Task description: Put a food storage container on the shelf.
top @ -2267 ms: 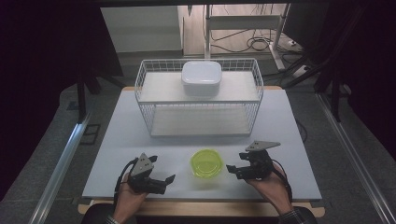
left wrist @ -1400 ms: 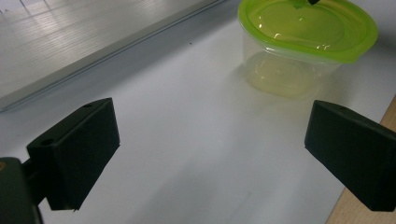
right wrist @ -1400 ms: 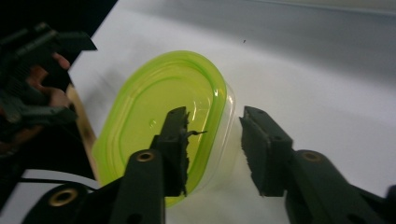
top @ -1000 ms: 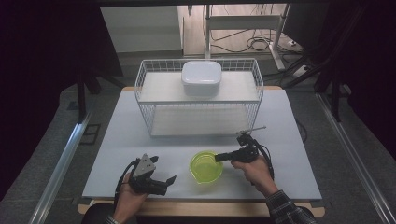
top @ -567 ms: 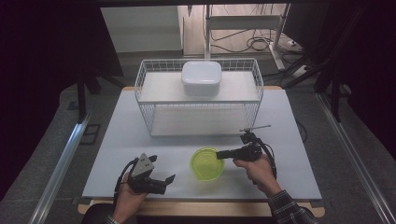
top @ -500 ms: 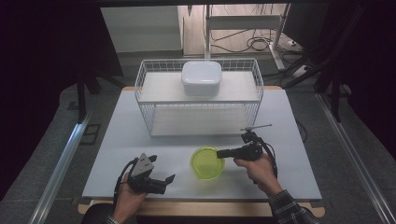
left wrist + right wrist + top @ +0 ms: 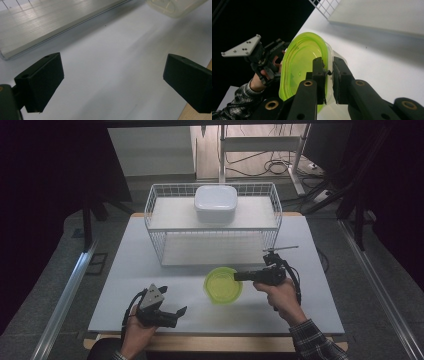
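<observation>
The right tool (image 7: 328, 75) pinches the rim of the light, stiff, slippery green container (image 7: 223, 285) near the wire basket (image 7: 152, 227); the left tool (image 7: 112, 82) stands apart, empty.

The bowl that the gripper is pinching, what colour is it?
The bowl is bright see-through yellow-green, clearest in the right gripper view.

White wire basket (image 7: 212, 227) at the table's (image 7: 150, 270) far side, white lidded box (image 7: 215, 203), perhaps plastic, on top.
</observation>
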